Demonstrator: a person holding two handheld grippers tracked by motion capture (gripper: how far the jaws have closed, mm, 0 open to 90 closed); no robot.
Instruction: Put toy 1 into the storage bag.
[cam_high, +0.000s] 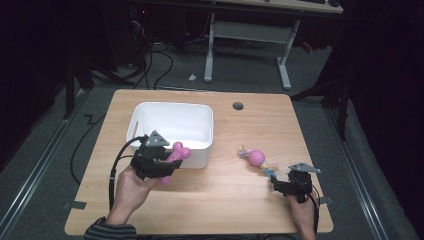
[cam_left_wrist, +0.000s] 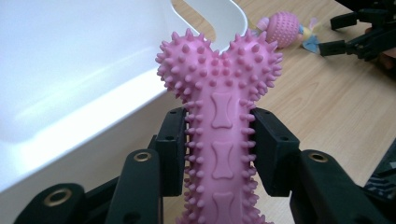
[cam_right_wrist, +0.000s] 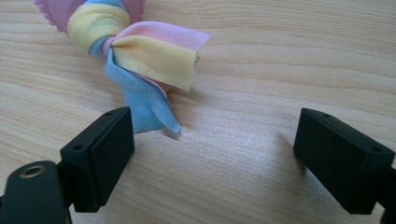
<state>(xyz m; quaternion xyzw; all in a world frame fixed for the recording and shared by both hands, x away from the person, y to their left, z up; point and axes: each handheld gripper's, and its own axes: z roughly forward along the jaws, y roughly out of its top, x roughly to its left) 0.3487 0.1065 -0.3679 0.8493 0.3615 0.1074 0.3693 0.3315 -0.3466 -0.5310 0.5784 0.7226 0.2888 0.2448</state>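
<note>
My left gripper (cam_high: 167, 162) is shut on a pink spiked bone toy (cam_left_wrist: 219, 107), held just outside the front right corner of the white bin (cam_high: 150, 112). The bone (cam_high: 176, 157) points up and to the right, its knobbed end level with the bin's rim (cam_left_wrist: 233, 14). A pink ball toy with pastel cloth tails (cam_high: 256, 157) lies on the table to the right. My right gripper (cam_high: 275, 181) stands open just short of the toy's cloth tail (cam_right_wrist: 154, 60), with the blue strip close to its left pad (cam_right_wrist: 109, 149).
The wooden table (cam_high: 220, 200) has a round cable hole (cam_high: 238, 106) at the back. The bin's inside looks empty. Bare wood lies between the two grippers. Desk legs and cables stand on the floor beyond the table.
</note>
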